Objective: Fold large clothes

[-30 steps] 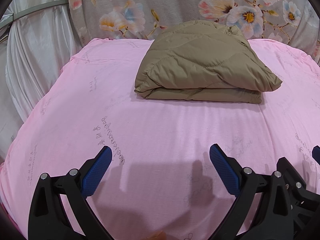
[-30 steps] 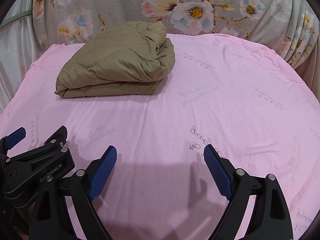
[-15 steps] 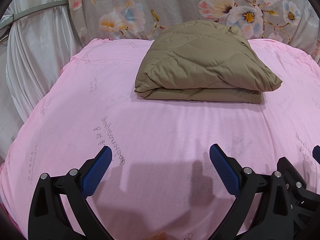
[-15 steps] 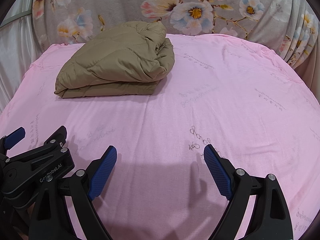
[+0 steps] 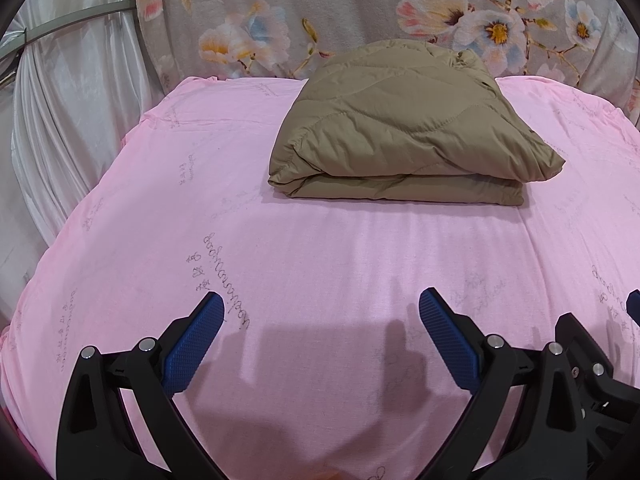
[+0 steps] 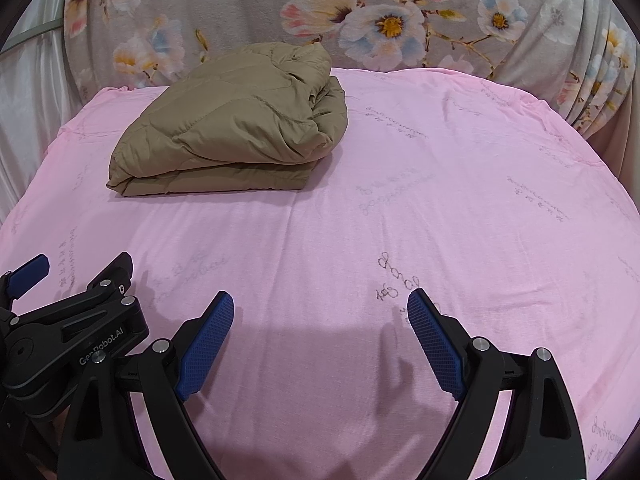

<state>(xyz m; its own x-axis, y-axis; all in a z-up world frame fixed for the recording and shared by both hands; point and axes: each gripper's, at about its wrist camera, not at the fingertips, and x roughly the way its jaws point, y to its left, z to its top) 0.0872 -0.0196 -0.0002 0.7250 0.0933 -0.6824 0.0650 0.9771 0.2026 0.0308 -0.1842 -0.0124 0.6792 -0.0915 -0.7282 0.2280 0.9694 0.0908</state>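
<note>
Folded khaki quilted jacket (image 5: 404,128) lies on the pink sheet (image 5: 320,248) at the far end of the bed, close to the floral fabric (image 5: 360,12) hanging behind it. It's a compact, thick stack with layers visible along the near edge. In the right wrist view the same jacket (image 6: 236,128) sits upper left, its bunched end pointing right.

Left gripper (image 5: 320,312) is spread wide, blue ribbed pads (image 5: 196,336) well apart, nothing between them, only bare sheet. It hovers over the near part of the bed, well apart from the jacket and angled down at the sheet.

Right gripper (image 6: 320,312) is the same: jaws wide, blue pads (image 6: 434,340) empty, pink sheet showing through the gap. Also over the near part of the bed, well apart from the jacket.

The two grippers sit side by side; the left one's black body shows at the lower left of the right wrist view. Sheet has faint grey script print. White curtain (image 5: 68,120) drapes at the left edge of the left wrist view.
</note>
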